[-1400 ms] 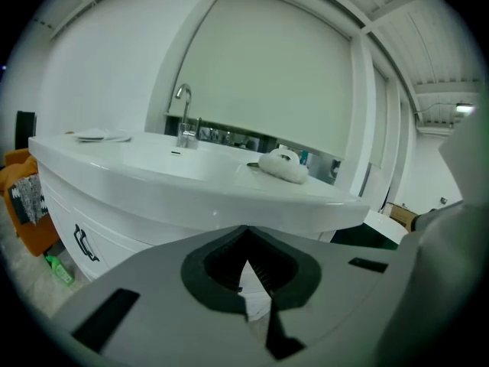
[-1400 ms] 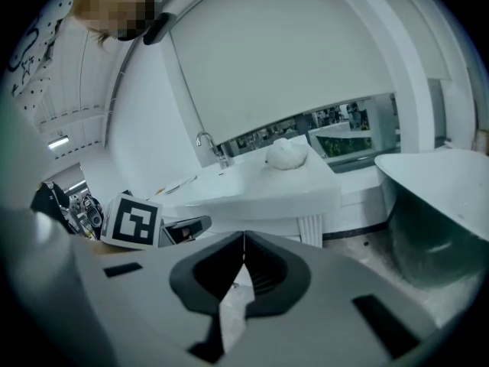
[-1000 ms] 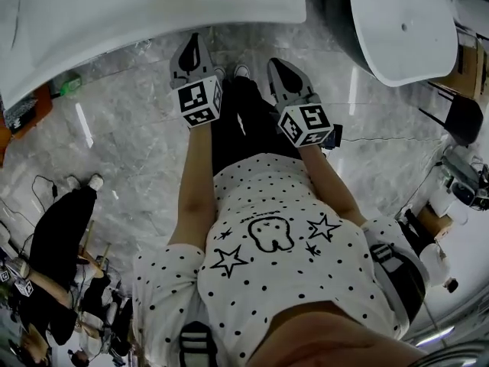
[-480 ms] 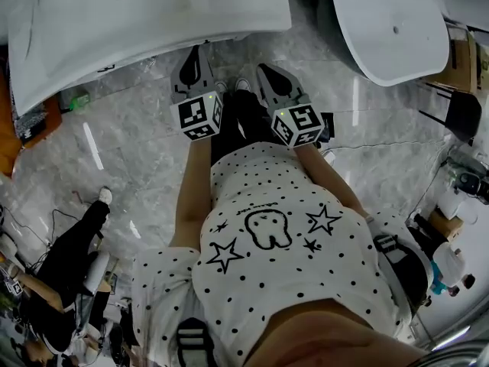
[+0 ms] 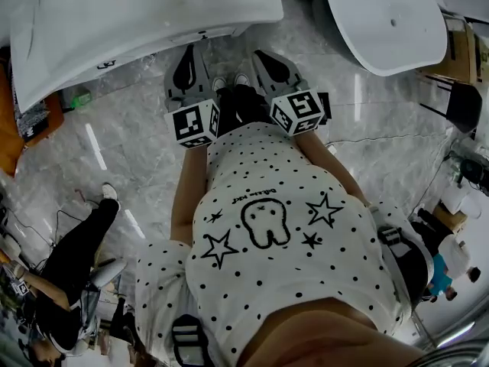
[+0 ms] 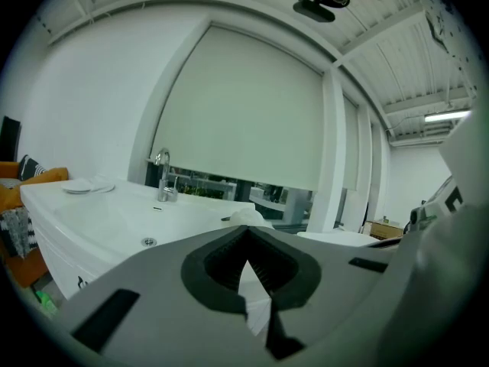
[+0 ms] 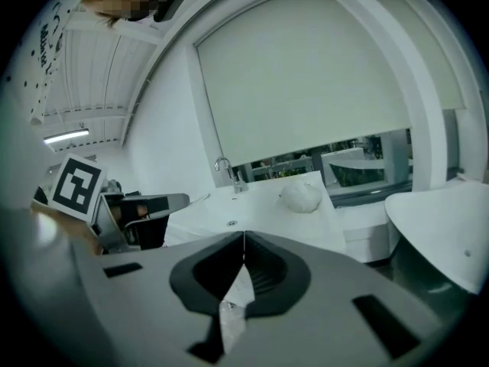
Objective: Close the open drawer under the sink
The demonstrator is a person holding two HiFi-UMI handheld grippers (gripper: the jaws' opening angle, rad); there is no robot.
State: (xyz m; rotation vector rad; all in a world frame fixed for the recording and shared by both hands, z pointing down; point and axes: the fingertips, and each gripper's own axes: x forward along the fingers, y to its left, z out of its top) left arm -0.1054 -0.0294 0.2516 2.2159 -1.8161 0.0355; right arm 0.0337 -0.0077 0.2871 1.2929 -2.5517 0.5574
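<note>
You stand in front of the sink [image 5: 153, 14], close to its front edge, and you hold both tools before your body. The left tool [image 5: 189, 52] points toward the sink's front edge. Its jaws are together and nothing is between them; the left gripper view shows the two dark pads meeting at the tip. The right tool [image 5: 261, 56] is beside it, nearer to the sink's right corner. Its jaws are together too, with nothing between them. Between the two tools your shoes [image 5: 241, 76] show on the grey marble floor [image 5: 130, 151], just in front of the sink.

The drawer is the task's thing, but no view lets you make it out. In the head view the sink's white top covers the space under it, and both gripper views look over the top of the sink. There you see the tap [image 6: 162, 176] at the far side of the sink, the drain [image 6: 149, 241] in the basin, and a white lump [image 7: 300, 196] lying on the sink's top.

To the right of the sink, apart from it, stands a second white basin [image 5: 382, 29]. At the sink's left end there is something orange [image 5: 8, 140]. Well apart from the sink, behind you on the left, is another person [image 5: 69, 266] in black.
</note>
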